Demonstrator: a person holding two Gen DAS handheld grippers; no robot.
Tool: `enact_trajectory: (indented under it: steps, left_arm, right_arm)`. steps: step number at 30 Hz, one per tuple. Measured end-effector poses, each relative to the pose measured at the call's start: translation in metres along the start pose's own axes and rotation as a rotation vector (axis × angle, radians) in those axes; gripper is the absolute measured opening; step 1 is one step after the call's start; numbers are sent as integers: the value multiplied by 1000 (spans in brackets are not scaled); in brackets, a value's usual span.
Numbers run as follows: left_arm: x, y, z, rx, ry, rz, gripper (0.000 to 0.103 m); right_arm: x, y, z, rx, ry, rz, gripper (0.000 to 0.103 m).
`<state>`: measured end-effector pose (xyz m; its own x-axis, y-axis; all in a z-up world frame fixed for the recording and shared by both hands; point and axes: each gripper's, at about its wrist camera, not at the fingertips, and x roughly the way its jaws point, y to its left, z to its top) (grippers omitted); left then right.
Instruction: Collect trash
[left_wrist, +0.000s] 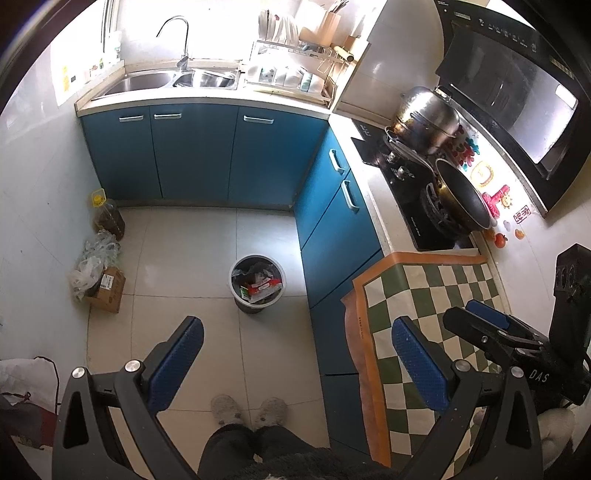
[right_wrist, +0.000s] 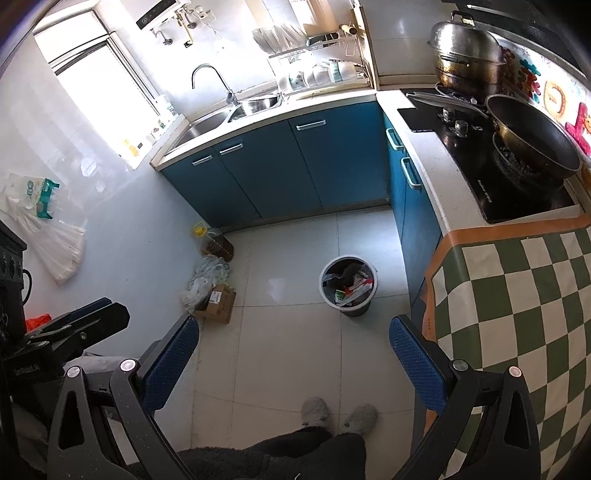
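A round grey trash bin (left_wrist: 257, 284) full of wrappers stands on the tiled floor in front of the blue cabinets; it also shows in the right wrist view (right_wrist: 348, 285). My left gripper (left_wrist: 297, 332) is open and empty, held high above the floor, short of the bin. My right gripper (right_wrist: 293, 330) is open and empty, also high above the floor. The right gripper shows at the right edge of the left wrist view (left_wrist: 491, 325), over the checkered mat. The left gripper shows at the left edge of the right wrist view (right_wrist: 88, 317).
A cardboard box (left_wrist: 109, 290) with crumpled plastic bags (left_wrist: 92, 260) and an oil bottle (left_wrist: 107, 216) sit by the left wall. A green checkered mat (left_wrist: 424, 317) covers the counter beside the stove with a wok (left_wrist: 461, 199) and steel pot (left_wrist: 424, 118). Plastic bags (right_wrist: 44, 229) hang on the wall. My slippers (left_wrist: 249, 410) are below.
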<state>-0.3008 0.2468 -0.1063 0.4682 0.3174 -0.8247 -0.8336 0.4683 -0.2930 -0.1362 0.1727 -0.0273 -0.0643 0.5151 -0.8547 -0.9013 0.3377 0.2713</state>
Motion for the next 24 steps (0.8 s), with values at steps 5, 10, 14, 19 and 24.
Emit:
enact_trajectory:
  steps: [5,10,14,19,24]
  left_arm:
    - [1,-5,-2,-1,7,0,103]
    - [2,-9,-4,-5,8,-3,103]
    - [4,-15,-6,-1,10,-6,103]
    - [4,-15,-7,-3,13,-15,103]
    - [3,-16,-7,-2,11,-15,103]
  right_arm:
    - [0,1,0,1,4,6,103]
    - [-1,0,-1,-4,10,9,103]
    - [0,-3,-2,-5,16,15,103]
    - [0,-3,-2,-5,15,14,103]
    - [-1,-3,-2,-8,17,16,103]
